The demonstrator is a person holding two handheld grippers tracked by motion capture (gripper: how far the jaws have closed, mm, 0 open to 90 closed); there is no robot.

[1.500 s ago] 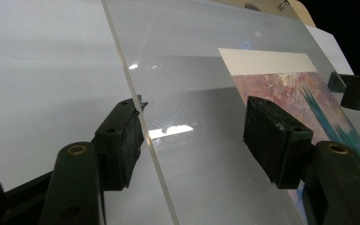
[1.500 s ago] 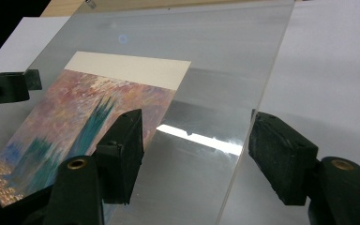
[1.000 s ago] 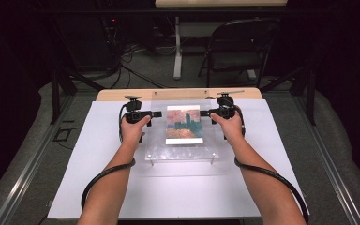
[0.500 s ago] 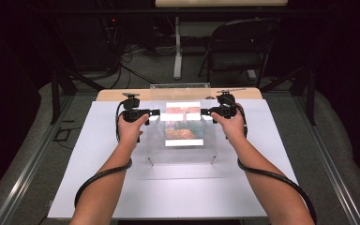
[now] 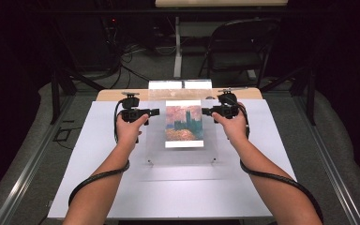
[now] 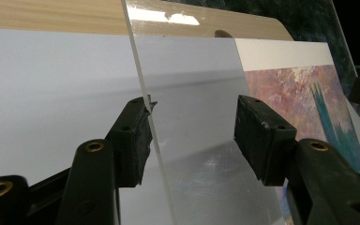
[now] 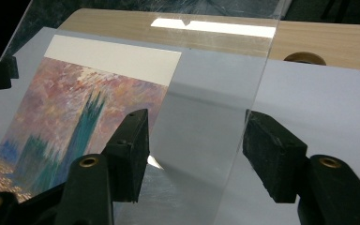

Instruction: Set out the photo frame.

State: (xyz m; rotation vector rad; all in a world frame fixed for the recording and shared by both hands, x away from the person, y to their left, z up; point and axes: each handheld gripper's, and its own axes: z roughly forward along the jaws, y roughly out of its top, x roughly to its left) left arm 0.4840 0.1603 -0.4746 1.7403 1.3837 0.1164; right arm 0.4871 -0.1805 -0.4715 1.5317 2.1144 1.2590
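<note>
Clear acrylic sheet (image 5: pixel 183 129) now tipped up steeper than half a second ago, far edge raised, near edge on white table (image 5: pixel 98 187); painted print (image 5: pixel 183 123) seen through it. High view: left gripper (image 5: pixel 153 112) and right gripper (image 5: pixel 207 111) flank the sheet's side edges; dark room, chair (image 5: pixel 236 44) beyond. Left gripper view: jaws apart, astride sheet edge (image 6: pixel 143 98), left pad touching it. Right gripper view: jaws apart around sheet edge (image 7: pixel 253 93), not clamped.
</note>
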